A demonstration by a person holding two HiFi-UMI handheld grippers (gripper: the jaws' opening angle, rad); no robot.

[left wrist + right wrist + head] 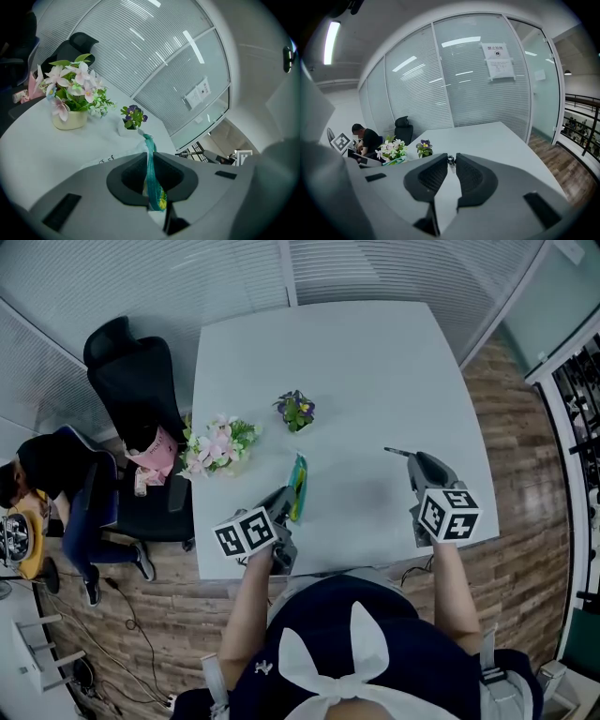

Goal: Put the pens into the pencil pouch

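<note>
My left gripper [286, 500] is shut on a teal mesh pencil pouch [297, 486], which stands on edge over the white table [356, 362] near its front. In the left gripper view the pouch [151, 173] runs up between the two pads of that gripper [149, 157]. My right gripper [413, 459] hovers above the table's right side, shut on a dark pen [395, 452] whose tip sticks out to the left. Only the pen's end [450, 160] shows between the fingertips of the right gripper [451, 160]. A wide gap lies between pen and pouch.
A pot of pink flowers [217, 446] and a small purple plant [296, 411] stand beyond the pouch. A black office chair [141, 381] sits at the table's left edge, and a seated person [56, 474] is farther left. Glass walls with blinds stand behind.
</note>
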